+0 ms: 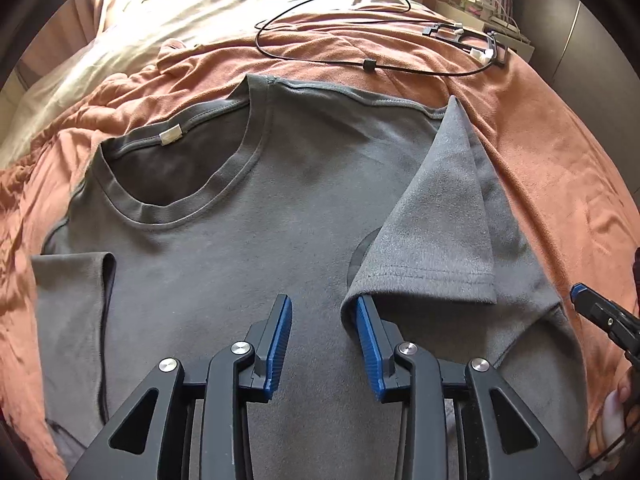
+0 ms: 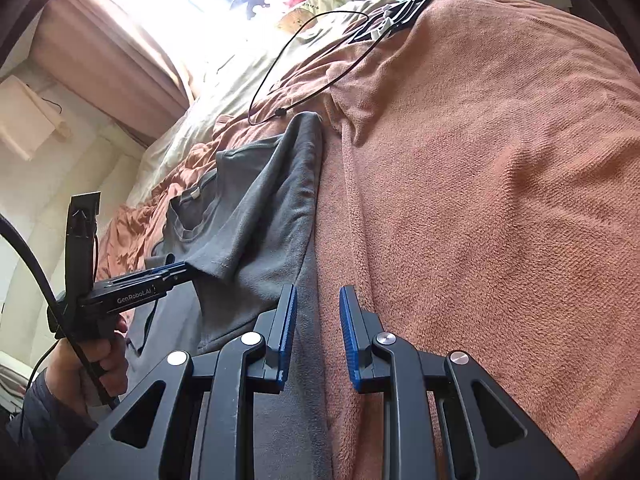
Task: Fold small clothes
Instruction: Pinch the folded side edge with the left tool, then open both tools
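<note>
grey cotton t-shirt [image 1: 248, 264], short-sleeved and round-necked, lay face up and spread flat on the salmon-pink fleece blanket [image 1: 532, 152] that covered the bed, a soft broad surface to fold on. nearest the left wrist camera, the left gripper [image 1: 325, 312] pointed steeply down over the chest of the shirt with its blue ribbed pads apart and nothing pressed between them; the hem corner of the folded-in sleeve [image 1: 432, 216] was draped against the outside of one finger, so it looked caught or freshly laid there rather than pinched. that sleeve had been turned inward across the body, as i judged it, to square the side before the main folds, while the other sleeve [image 1: 72, 280] lay out flat at the opposite edge. the right gripper [image 2: 318, 300] hung over the line where shirt edge met blanket, jaws parted a little and empty, probably waiting to take the side seam. a hand [image 2: 92, 360] gripped the left tool's handle, whose side read "genrobot.ai". further off, a small white tag [image 1: 171, 135] sat inside the collar, its print too small to read. beyond the shirt a thin black cable [image 1: 320, 20] looped over the blanket, well apart from the work, and cream bedding [image 1: 160, 20] lay past it.
</note>
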{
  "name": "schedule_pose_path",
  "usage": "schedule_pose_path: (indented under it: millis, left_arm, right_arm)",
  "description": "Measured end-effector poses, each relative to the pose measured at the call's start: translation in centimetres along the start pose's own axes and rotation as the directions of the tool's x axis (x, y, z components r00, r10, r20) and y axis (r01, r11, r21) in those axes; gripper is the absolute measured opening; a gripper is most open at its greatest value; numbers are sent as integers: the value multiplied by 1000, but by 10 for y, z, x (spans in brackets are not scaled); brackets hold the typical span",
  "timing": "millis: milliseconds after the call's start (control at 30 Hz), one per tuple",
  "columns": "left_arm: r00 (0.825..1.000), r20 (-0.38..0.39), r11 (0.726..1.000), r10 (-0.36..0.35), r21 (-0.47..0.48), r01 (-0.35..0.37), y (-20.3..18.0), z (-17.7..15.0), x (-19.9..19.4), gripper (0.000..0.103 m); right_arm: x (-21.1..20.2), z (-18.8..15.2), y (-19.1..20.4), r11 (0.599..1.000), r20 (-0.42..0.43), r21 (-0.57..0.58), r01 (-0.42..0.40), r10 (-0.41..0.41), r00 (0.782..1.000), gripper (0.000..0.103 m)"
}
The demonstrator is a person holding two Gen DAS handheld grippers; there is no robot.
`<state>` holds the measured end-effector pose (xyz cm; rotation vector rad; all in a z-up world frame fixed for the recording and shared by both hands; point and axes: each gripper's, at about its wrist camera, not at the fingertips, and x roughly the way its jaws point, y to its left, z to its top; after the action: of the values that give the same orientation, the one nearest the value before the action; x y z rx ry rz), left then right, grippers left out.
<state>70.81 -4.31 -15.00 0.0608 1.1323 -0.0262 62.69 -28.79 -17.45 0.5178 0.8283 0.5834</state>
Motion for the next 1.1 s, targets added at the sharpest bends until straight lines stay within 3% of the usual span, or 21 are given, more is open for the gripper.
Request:
schedule_pose_path:
  millis: [100, 300, 567, 767, 800, 833, 900, 1000, 1100]
  left_arm:
    - [1000, 8, 1000, 4, 22, -4, -3, 0, -9, 44]
    - [996, 53, 997, -66, 33, 64, -23, 9, -21, 52]
    - [989, 36, 988, -146, 47, 144, -63, 14, -3, 52]
    - [992, 30, 987, -126, 101, 123, -78, 12, 10, 52]
    - [992, 30, 988, -122, 103, 119, -77, 12, 12, 49]
    - [991, 39, 988, -125, 101, 121, -76, 13, 12, 34]
    - [989, 49, 986, -141, 95, 136, -71, 17, 10, 17]
    - [989, 84, 989, -120, 101, 111, -66, 27, 1, 10]
    - [990, 104, 991, -95, 109, 83, -56, 38, -7, 9]
  right_arm:
    - [2, -1, 3, 1000, -2, -9, -2, 2, 1000, 19]
    - [5, 0, 3, 1000, -11, 0, 4, -4, 1000, 19]
    - [-2, 5, -5, 1000, 12, 30, -3, 3, 1000, 19]
    - [-8, 3, -6, 999, 24, 37, -5, 4, 1000, 19]
    - [-8, 3, -5, 1000, 25, 30, -6, 5, 1000, 19]
    - [-9, 3, -2, 1000, 24, 22, -7, 6, 1000, 19]
    - [-8, 2, 1, 1000, 23, 5, -7, 7, 1000, 19]
    - [-8, 1, 3, 1000, 20, -3, -5, 5, 1000, 19]
    - [-6, 1, 0, 1000, 15, 4, 2, -2, 1000, 19]
